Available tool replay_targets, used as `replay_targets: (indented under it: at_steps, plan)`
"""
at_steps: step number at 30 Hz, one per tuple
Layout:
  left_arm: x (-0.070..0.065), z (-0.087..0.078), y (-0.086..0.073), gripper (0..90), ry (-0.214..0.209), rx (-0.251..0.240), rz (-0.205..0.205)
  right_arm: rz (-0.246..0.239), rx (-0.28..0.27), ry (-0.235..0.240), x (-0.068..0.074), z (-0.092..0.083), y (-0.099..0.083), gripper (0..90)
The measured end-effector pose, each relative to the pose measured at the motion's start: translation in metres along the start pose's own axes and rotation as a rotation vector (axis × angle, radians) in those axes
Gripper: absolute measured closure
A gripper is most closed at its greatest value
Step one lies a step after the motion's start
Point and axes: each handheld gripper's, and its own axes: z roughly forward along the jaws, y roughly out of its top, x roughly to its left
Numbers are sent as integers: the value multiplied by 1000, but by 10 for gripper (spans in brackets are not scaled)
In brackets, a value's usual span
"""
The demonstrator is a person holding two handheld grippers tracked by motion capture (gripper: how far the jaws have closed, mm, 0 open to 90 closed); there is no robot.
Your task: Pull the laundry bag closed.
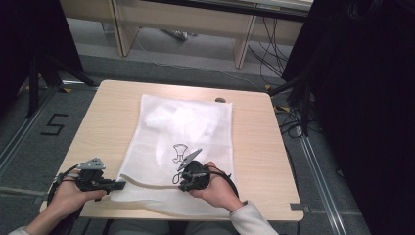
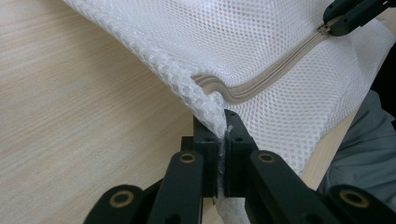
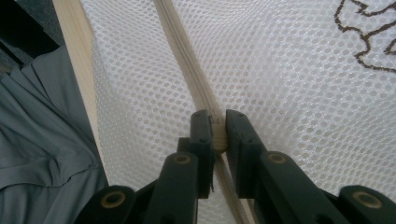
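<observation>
Underneath both grippers a pale wooden table top (image 1: 274, 142) with a fine straight grain is seen, and on it a white mesh laundry bag (image 1: 186, 132) with a beige zipper (image 2: 261, 81) is spread flat, reaching from the near edge toward the far one. A small dark line drawing (image 1: 180, 152) is printed on the mesh just beyond the right gripper.

The left gripper (image 1: 117, 184) is held low at the bag's near left corner. Its jaws are clenched on the mesh corner, which is pinched between the pads just where the zipper ends. To its left only bare wood lies.

The right gripper (image 1: 182, 182) is held further along the same near edge, well apart from the left one. Its jaws are closed on the zipper line, and a small piece at the zipper, apparently the slider, is gripped between them; what exactly it is cannot be told. Grey clothing (image 3: 42, 140) of the person is seen just behind this gripper, past the table's edge.

Beyond the table, grey carpeted floor (image 1: 195, 68) is seen, with light wooden furniture legs (image 1: 242, 46) and loose black cables (image 1: 274, 54). Black drapes (image 1: 362, 98) are hung to the right, and a marking shaped like a five (image 1: 54, 124) is taped on the floor to the left.
</observation>
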Motion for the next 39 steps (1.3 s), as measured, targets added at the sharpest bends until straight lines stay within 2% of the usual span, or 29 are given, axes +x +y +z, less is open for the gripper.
replay_targets:
  at_steps: [1, 2, 4, 6, 9, 10, 13, 35, 39]
  plan:
    - [1, 0, 0, 857, -4, 5, 2, -1, 1, 1, -1, -1, 0, 821]
    - [0, 1, -1, 857, 1, -14, -1, 4, 0, -5, -1, -2, 0, 822]
    - [1, 0, 0, 857, 0, 5, 4, 2, 10, -5, 0, -4, 1, 823]
    - [0, 0, 0, 858, 15, -4, 5, -1, 26, -5, 0, -3, 1, 823]
    - [1, -1, 0, 858, 8, 2, -4, -12, 63, -6, 0, -1, -2, 823]
    - [1, 0, -1, 857, 7, -15, -3, -8, 64, -11, 0, -1, -3, 823]
    - [1, 0, -1, 858, 5, -7, -2, -3, 51, -3, -1, -2, -4, 823]
    - [2, 0, -2, 857, 12, -11, -13, 40, 53, -12, -6, -10, -19, 823]
    - [2, -1, -1, 858, 8, 11, -9, 52, 56, -16, -8, -12, -24, 823]
